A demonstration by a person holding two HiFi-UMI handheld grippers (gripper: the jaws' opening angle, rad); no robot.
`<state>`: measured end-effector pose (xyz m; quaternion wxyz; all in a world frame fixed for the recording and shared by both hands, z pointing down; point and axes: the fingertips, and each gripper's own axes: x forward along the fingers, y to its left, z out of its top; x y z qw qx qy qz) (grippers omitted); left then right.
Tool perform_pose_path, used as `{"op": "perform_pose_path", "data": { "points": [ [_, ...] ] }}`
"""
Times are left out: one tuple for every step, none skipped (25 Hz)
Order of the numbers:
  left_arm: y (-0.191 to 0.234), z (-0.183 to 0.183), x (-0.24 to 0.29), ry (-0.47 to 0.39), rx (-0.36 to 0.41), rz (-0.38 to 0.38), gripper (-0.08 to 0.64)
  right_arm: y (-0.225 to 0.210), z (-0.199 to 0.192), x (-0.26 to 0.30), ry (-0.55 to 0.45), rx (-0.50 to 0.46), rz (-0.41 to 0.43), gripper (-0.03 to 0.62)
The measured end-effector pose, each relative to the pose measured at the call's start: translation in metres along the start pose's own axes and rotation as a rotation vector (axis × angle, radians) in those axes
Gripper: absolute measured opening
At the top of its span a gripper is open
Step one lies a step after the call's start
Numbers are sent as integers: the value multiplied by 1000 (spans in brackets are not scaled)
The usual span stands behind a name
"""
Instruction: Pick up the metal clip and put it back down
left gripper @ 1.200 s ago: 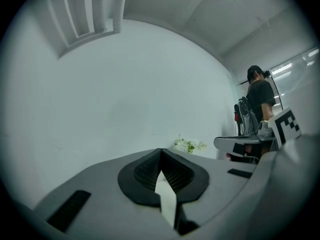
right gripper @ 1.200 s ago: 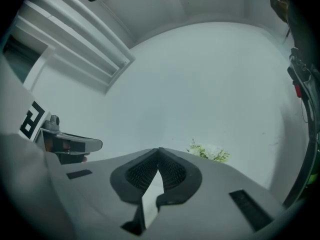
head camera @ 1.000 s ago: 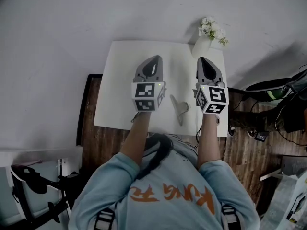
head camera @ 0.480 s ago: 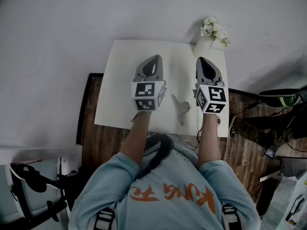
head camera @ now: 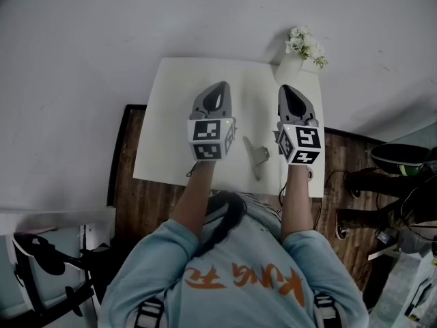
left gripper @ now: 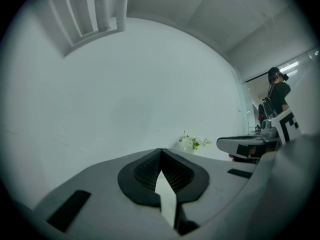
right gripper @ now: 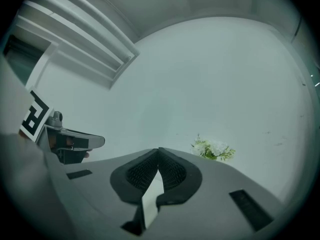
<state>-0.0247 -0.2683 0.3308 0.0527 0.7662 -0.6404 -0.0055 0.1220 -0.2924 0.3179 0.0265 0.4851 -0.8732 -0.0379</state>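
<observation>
The metal clip (head camera: 256,154) lies flat on the white table (head camera: 171,121), near its front edge, between my two grippers. My left gripper (head camera: 217,87) hovers above the table to the clip's left, jaws shut with their tips touching and nothing held. My right gripper (head camera: 292,89) hovers to the clip's right, also shut and empty. In the left gripper view the left gripper (left gripper: 160,151) points at the wall, and the right gripper view shows the right gripper (right gripper: 158,149) doing the same. Neither gripper view shows the clip.
A white vase of white flowers (head camera: 300,46) stands at the table's far right corner, also in view as flowers (right gripper: 212,149) and flowers (left gripper: 192,142). A white wall is behind the table. Dark wood floor, cables and gear (head camera: 396,162) lie to the right. A person (left gripper: 276,91) stands far right.
Both grippers stay almost still over the table, and the clip has not moved. The things on the floor at the right have shifted.
</observation>
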Motion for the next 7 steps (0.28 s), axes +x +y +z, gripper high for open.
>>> {"op": "perform_pose_path", "data": {
  "points": [
    [0, 0, 0, 1, 1, -1, 20, 0, 1, 0, 1, 0, 0, 12],
    [-1, -1, 0, 1, 2, -2, 20, 0, 1, -1, 1, 0, 1, 12],
    [-2, -1, 0, 2, 4, -4, 20, -1, 1, -2, 0, 0, 0, 12],
    [-3, -1, 0, 3, 5, -5, 20, -2, 1, -2, -1, -1, -2, 12],
    [-4, -2, 0, 3, 7, -6, 20, -2, 1, -3, -2, -1, -3, 12],
    [-6, -2, 0, 4, 8, -7, 20, -3, 1, -4, -3, -2, -3, 12],
    [-7, -3, 0, 5, 9, -9, 20, -3, 1, -5, -3, -2, -3, 12]
  ]
}}
